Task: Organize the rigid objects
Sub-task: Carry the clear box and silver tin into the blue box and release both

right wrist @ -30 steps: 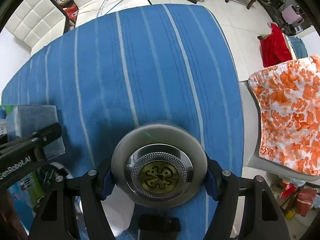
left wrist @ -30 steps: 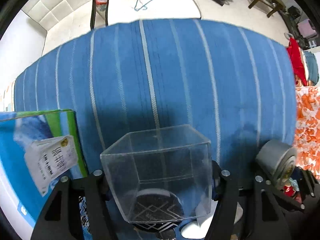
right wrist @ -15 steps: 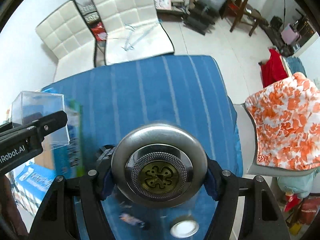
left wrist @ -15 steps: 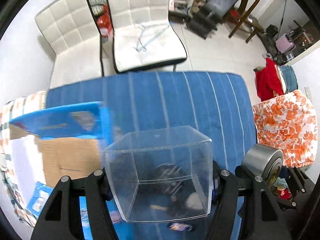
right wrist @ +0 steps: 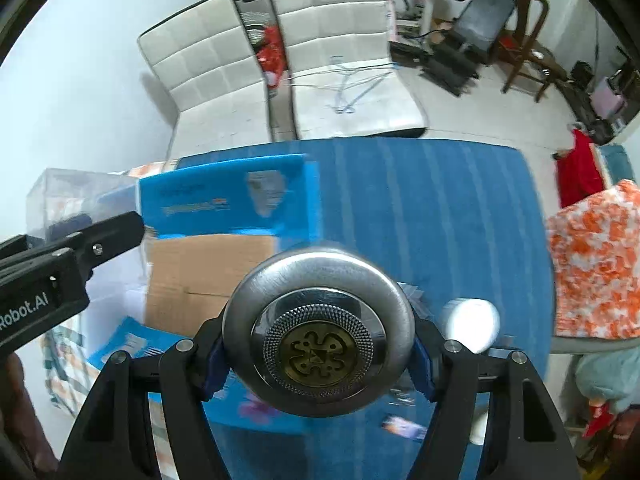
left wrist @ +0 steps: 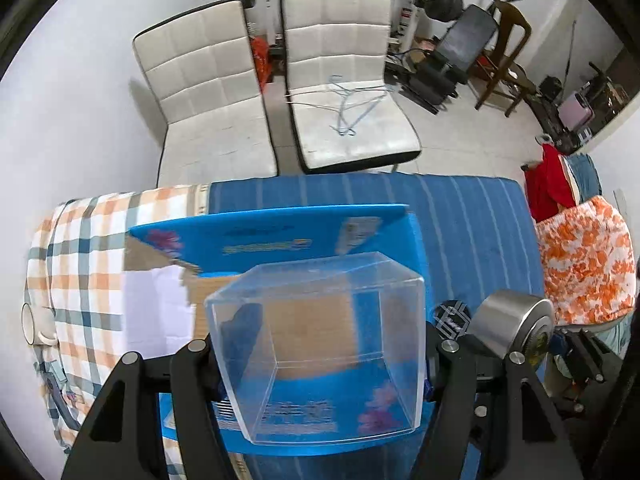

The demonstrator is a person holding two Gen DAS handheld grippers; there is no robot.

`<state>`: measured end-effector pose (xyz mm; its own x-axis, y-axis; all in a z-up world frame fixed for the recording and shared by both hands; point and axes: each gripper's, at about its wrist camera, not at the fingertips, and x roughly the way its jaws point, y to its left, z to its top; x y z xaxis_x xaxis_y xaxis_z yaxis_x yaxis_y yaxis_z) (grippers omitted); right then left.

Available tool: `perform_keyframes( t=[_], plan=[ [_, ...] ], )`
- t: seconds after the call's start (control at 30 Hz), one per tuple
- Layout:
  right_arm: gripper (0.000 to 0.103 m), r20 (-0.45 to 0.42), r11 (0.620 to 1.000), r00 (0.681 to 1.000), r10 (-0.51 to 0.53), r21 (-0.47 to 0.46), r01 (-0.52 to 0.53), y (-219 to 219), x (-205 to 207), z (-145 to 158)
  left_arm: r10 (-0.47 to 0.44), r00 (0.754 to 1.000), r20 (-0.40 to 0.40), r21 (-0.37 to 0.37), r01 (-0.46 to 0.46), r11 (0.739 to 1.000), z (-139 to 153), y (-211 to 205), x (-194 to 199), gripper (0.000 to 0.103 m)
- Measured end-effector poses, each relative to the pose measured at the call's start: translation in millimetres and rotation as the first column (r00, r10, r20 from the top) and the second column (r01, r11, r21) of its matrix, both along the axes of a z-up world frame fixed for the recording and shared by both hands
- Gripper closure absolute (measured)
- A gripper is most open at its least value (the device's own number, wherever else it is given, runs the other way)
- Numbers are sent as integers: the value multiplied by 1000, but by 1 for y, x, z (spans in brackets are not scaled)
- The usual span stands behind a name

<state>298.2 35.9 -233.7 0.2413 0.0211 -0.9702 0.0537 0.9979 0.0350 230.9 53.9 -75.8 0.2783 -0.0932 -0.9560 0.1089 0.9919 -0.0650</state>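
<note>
the left gripper (left wrist: 318,354) has its fingers closed against the two side walls of a clear plastic box (left wrist: 320,344), which looks empty and is held up in the air above the open blue carton (left wrist: 280,240). the right gripper (right wrist: 318,344) has its fingers pressed onto the sides of a round metal tin (right wrist: 318,334), its embossed lid facing the camera, and carries it above the near right edge of the same carton. in the left wrist view the tin (left wrist: 514,322) shows just to the right of the clear box, so the two loads hang side by side.

the carton stands open on the counter (left wrist: 472,232), which is covered with a blue striped cloth, and its cardboard floor looks bare apart from some white paper at the left; how much sits deeper inside cannot be told. judged from this, the task seems to be in its middle: two rigid items are lifted but neither is set down. still lying on the counter to the right are a dark patterned disc (left wrist: 452,316), a white round object (right wrist: 472,324), blurred, and a small printed packet (right wrist: 404,426). a white mug (left wrist: 34,326) rests on the checked cloth (left wrist: 84,248) at the left.
</note>
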Motion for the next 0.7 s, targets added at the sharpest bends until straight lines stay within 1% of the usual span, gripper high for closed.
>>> perform_keyframes(
  t=[0.07, 0.13, 0.23, 0.27, 0.33, 0.37, 0.5, 0.6, 0.7],
  plan=[
    [30, -12, 1000, 1000, 16, 24, -16, 18, 11, -13, 17, 1000, -22, -22, -18, 1000, -8, 18, 7, 40],
    [30, -27, 998, 999, 41, 42, -40, 32, 20, -30, 41, 996, -75, -68, -46, 997, -25, 42, 19, 40],
    [30, -67, 995, 994, 85, 47, -82, 55, 35, -61, 69, 981, -180, -136, -94, 986, -66, 70, 36, 40],
    [30, -84, 994, 991, 101, 45, -98, 60, 39, -72, 75, 972, -222, -149, -110, 983, -85, 78, 43, 40],
    [30, -107, 993, 987, 119, 36, -116, 68, 46, -92, 75, 962, -263, -165, -121, 979, -106, 86, 52, 40],
    [30, -125, 991, 984, 130, 8, -130, 72, 49, -102, 74, 955, -287, -165, -125, 978, -121, 88, 57, 40],
    [30, -168, 984, 970, 175, 3, -178, 85, 59, -131, 55, 937, -344, -190, -127, 974, -153, 87, 69, 40],
    [30, -202, 976, 955, 215, 0, -219, 93, 67, -147, 44, 928, -369, -206, -128, 970, -166, 87, 77, 40],
    [29, -228, 971, 945, 236, 12, -240, 97, 71, -158, 27, 927, -375, -217, -116, 969, -170, 84, 80, 40]
  ],
)
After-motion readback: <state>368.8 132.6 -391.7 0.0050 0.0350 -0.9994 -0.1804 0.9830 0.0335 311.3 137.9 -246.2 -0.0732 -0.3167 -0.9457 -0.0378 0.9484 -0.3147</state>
